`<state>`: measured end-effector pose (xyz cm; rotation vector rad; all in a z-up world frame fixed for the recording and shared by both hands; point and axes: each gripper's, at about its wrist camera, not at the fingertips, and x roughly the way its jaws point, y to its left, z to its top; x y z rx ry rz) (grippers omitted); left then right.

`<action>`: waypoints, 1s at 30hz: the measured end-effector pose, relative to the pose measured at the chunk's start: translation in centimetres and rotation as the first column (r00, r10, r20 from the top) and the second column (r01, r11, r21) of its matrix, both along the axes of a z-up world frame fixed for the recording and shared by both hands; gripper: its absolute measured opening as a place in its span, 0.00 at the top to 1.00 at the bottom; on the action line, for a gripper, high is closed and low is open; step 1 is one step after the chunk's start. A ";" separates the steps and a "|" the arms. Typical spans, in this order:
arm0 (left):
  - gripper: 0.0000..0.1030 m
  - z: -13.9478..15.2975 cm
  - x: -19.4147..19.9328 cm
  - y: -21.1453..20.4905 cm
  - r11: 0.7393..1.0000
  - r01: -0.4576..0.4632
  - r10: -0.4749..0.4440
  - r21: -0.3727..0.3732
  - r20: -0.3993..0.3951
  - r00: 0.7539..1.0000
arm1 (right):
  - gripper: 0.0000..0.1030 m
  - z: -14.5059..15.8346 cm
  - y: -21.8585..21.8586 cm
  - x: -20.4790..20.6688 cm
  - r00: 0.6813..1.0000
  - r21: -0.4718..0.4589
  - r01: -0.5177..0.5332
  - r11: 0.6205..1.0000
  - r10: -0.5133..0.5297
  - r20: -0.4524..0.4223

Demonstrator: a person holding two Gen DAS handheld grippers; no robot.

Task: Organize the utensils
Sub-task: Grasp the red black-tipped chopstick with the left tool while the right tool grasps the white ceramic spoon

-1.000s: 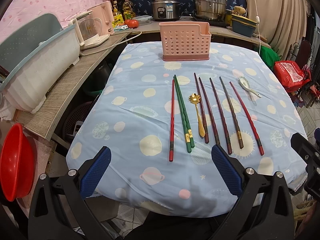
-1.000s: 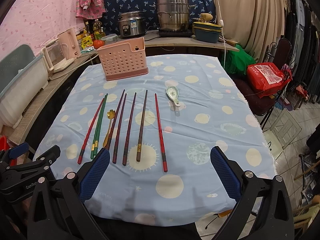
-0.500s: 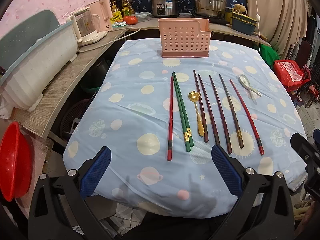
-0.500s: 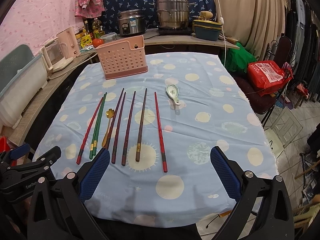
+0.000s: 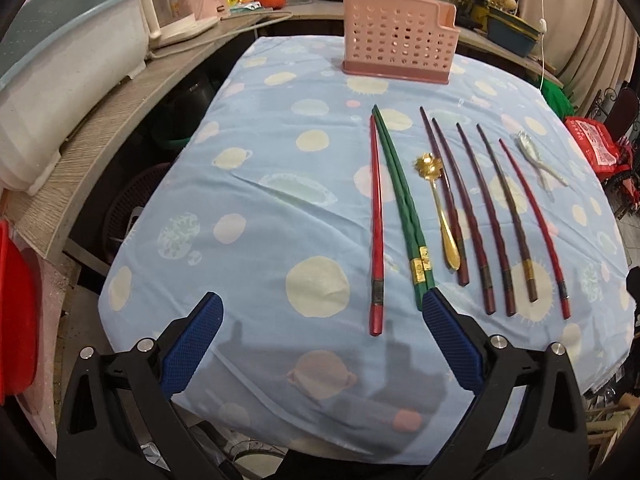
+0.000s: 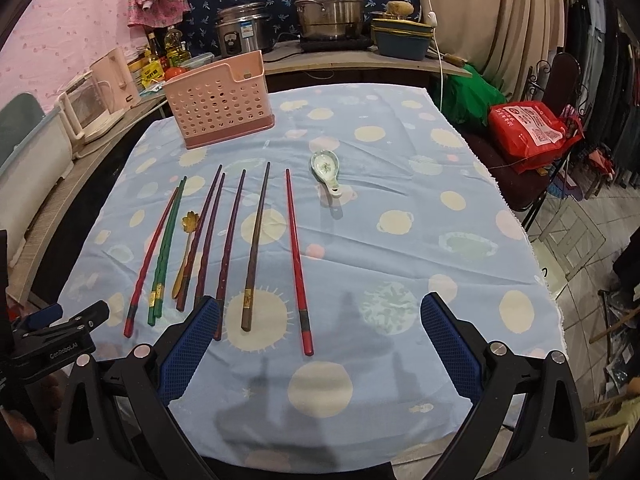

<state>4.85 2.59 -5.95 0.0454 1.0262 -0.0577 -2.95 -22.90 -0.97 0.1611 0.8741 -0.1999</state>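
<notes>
Both tongs stand wide apart and empty over the near edge of the table [image 5: 248,184], covered in a pale blue spotted cloth. Ahead of the left tongs [image 5: 322,344] lie a red chopstick [image 5: 376,224], a green pair of chopsticks [image 5: 404,204] and a gold flower-bowled spoon [image 5: 438,208]. Ahead of the right tongs [image 6: 320,344] lie another red chopstick [image 6: 296,256], a dark brown chopstick [image 6: 256,244] and, farther off, a white ceramic spoon [image 6: 326,172]. The pink perforated plastic holder [image 6: 220,106] stands upright at the far end, with nothing between.

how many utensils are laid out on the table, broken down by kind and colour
red chopsticks: 2
green chopsticks: 2
dark purple-maroon chopsticks: 3
brown chopstick with gold band: 1
gold spoon: 1
ceramic spoon: 1
Total: 10 utensils, all lying on the tablecloth, none in the pink holder.
</notes>
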 end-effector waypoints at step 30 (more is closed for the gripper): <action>0.93 -1.7 2.8 -0.3 0.987 0.097 -0.102 -0.131 -0.036 0.994 | 0.08 -1.1 -2.8 5.1 1.000 0.065 -0.003 0.998 0.004 -0.016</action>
